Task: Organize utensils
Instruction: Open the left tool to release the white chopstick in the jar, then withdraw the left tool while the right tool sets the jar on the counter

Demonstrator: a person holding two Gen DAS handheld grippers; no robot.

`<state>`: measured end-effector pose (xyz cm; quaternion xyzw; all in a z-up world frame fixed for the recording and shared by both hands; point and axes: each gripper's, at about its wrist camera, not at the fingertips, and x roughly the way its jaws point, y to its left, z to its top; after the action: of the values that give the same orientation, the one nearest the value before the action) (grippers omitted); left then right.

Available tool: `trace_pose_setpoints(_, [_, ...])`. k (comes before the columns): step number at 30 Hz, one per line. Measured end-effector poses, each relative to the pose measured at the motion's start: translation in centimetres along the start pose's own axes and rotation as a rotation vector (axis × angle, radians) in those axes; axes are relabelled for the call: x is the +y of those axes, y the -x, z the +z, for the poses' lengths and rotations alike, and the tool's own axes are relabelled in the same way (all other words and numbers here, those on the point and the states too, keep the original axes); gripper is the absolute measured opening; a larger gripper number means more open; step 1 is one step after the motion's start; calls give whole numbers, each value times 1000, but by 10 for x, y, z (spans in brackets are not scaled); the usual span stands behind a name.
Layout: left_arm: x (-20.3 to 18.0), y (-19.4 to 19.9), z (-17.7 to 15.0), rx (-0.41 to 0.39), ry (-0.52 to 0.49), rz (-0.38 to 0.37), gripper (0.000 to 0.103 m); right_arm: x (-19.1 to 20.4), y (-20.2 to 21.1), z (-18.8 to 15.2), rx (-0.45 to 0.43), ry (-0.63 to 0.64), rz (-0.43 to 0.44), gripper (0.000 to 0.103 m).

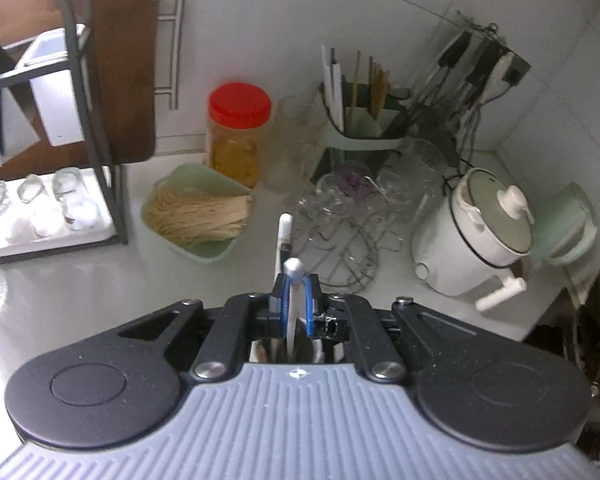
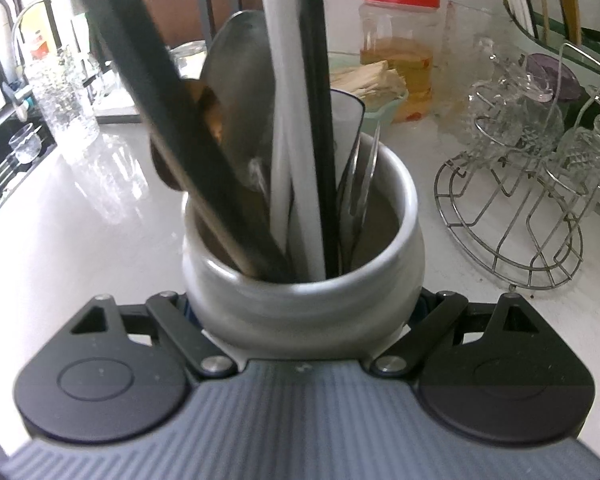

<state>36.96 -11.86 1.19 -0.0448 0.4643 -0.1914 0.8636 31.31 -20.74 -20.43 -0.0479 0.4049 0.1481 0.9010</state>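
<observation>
Left gripper [image 1: 296, 300], jaws closed on a silver utensil handle [image 1: 293, 280], above the white crock [image 2: 300, 292] clamped by the right gripper [image 2: 300, 312].

We are in a home kitchen. On the white table [image 1: 80, 280] we see a red-lidded jar [image 1: 238, 134], a green tray of dry noodles [image 1: 198, 214], a small white rice cooker [image 1: 474, 236], glass cups on a wire rack [image 2: 512, 216], and a chopstick holder [image 1: 358, 120] below hanging knives [image 1: 470, 64].
</observation>
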Motion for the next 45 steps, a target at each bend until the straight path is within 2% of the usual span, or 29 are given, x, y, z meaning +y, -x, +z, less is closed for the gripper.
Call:
trace_pose_setpoints(1, [0, 1, -1, -6, 7, 18, 11, -1, 0, 0, 6, 6, 5, 92])
trace_pose_setpoints(3, [0, 6, -3, -19, 31, 35, 36, -2, 1, 2, 11, 11, 15, 91])
trace_pose_setpoints(4, [1, 10, -5, -35, 41, 47, 54, -7, 2, 2, 15, -14, 36, 92])
trace_pose_setpoints(5, [1, 15, -7, -59, 46, 61, 61, -11, 5, 2, 13, -38, 52, 94])
trace_pose_setpoints(6, [1, 20, -9, -78, 50, 76, 62, -13, 8, 3, 12, -52, 71, 103])
trace_pose_setpoints(11, [7, 45, -20, -135, 85, 106, 74, -16, 32, 11, -17, -53, 106, 103])
trace_pose_setpoints(18, [19, 92, -43, -214, 86, 120, 75, -9, 97, 24, -96, -58, 114, 103])
trace_pose_setpoints(23, [28, 124, -61, -282, 87, 115, 82, -4, 144, 29, -156, -118, 81, 103])
trace_pose_setpoints(27, [32, 145, -83, -309, 64, 102, 82, 2, 175, 33, -178, -131, 28, 103])
trace_pose_setpoints(30, [36, 157, -100, -327, 63, 105, 83, 4, 199, 32, -211, -171, 20, 103])
trace_pose_setpoints(39, [40, 184, -153, -355, 60, 115, 84, 24, 243, 11, -285, -215, -24, 103])
trace_pose_setpoints(45, [34, 197, -181, -366, 51, 117, 84, 37, 265, -7, -295, -235, -51, 103])
